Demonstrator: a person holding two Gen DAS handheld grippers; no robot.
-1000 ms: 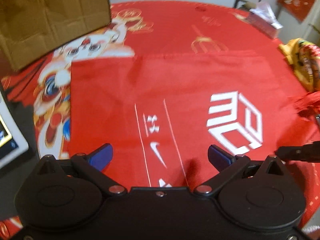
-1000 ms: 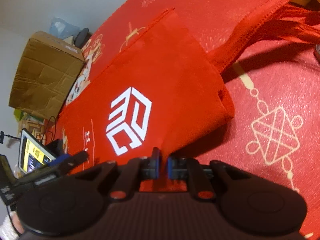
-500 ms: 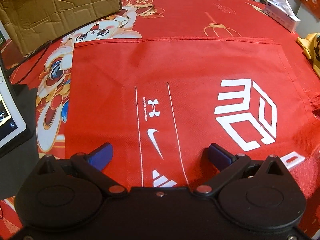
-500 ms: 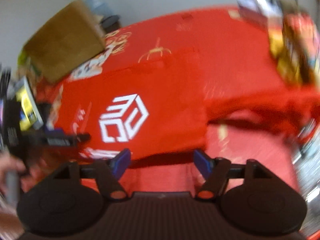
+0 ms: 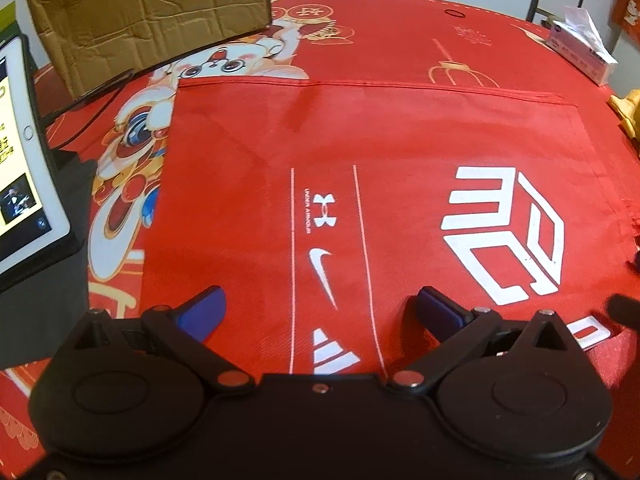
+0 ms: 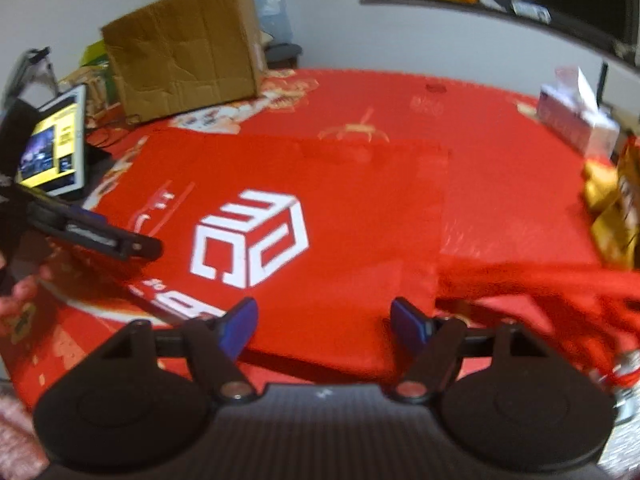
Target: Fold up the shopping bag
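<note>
Since the earlier frame the right gripper (image 6: pixel 324 322) has let go of the shopping bag (image 5: pixel 400 184): its jaws, then pinched on the bag's near edge, have just been opening and are now held wide apart above that edge with nothing pressed between them, and the view has been rolled back to level. The bag, seen lifted and creased at its handle end before, is now laid flat on the red tablecloth (image 5: pixel 400 28), its white cube logo (image 5: pixel 506 236) facing up. The left gripper (image 5: pixel 320 310) is held over the bag's near edge as well, jaws spread wide and nothing gripped, the strip of small brand marks (image 5: pixel 324 248) showing between its blue fingertips (image 5: pixel 202 312). The bag's handles (image 6: pixel 540 284) are bunched in a blurred heap just past the bag's right side. A cardboard box (image 5: pixel 148 16) is stood beyond the bag's far left corner, and a lit tablet (image 5: pixel 20 184) is propped to the bag's left. A tissue pack (image 5: pixel 580 48) is set well beyond the bag's far right corner. A hand (image 6: pixel 16 292) is seen at the left edge of the right wrist view, behind the left gripper.
</note>
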